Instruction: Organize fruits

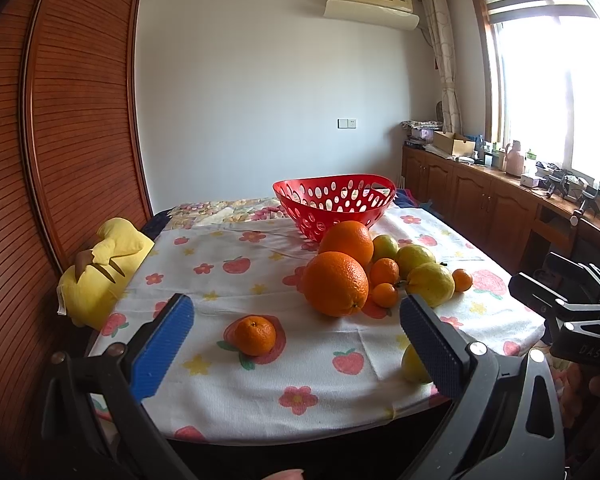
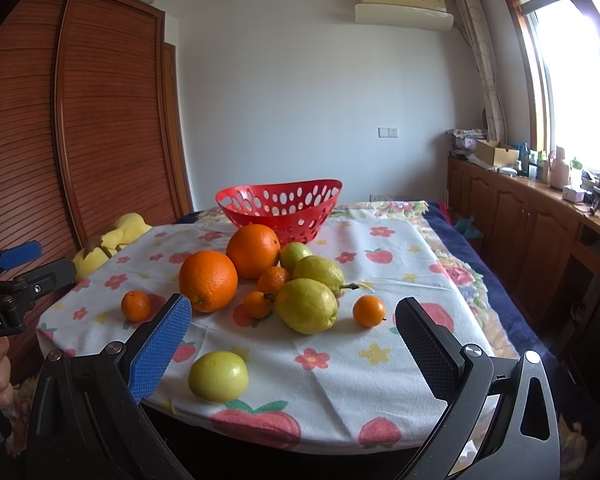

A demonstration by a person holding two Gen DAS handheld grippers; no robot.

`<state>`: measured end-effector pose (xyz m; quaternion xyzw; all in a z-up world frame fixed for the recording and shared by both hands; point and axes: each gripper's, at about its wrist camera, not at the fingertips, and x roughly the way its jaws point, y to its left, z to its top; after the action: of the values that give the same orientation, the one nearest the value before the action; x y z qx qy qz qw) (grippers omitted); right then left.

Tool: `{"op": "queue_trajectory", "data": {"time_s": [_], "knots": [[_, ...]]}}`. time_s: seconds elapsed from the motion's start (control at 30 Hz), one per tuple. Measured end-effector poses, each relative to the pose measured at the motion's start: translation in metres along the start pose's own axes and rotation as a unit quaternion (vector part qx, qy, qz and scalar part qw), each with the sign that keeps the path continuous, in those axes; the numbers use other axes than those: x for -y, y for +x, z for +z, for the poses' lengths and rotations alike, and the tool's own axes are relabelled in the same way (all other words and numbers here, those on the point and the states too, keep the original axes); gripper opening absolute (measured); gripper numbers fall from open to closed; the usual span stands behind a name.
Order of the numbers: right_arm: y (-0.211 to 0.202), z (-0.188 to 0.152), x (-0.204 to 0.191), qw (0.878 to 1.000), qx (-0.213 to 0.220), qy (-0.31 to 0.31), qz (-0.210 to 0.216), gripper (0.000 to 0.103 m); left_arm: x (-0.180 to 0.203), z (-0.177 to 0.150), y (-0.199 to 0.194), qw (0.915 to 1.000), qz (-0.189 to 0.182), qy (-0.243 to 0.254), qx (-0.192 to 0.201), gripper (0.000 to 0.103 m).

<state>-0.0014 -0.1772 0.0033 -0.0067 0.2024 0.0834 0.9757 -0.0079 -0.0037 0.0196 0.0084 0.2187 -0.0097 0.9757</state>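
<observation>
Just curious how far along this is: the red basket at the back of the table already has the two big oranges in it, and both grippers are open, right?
Not quite. The red basket is empty; the two big oranges sit on the cloth in front of it, as the right wrist view shows. The left gripper and right gripper are indeed open.

From your left wrist camera, the near yellow-green fruit [image 1: 414, 364] is half hidden behind the right finger pad [image 1: 430, 346]. The green fruit [image 1: 384, 246] sits partly behind the far orange [image 1: 348, 242]. The countertop clutter [image 1: 500, 158] far right is too small to identify.
</observation>
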Motion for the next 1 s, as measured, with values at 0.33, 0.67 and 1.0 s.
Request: {"op": "queue_trajectory", "data": {"time_s": [0.33, 0.67, 1.0], "knots": [[0.000, -0.001, -0.002, 1.000, 0.000, -0.001, 0.001, 0.103, -0.002, 0.001, -0.001, 1.0000, -0.002, 0.000, 0.001, 0.103], [0.002, -0.002, -0.006, 1.000, -0.004, -0.002, 0.006, 0.103, -0.002, 0.000, -0.002, 1.0000, -0.001, 0.000, 0.001, 0.103], [0.020, -0.012, -0.013, 0.999, -0.020, -0.010, 0.029, 0.103, -0.015, -0.014, 0.010, 0.9998, -0.008, 0.002, -0.016, 0.103]]}}
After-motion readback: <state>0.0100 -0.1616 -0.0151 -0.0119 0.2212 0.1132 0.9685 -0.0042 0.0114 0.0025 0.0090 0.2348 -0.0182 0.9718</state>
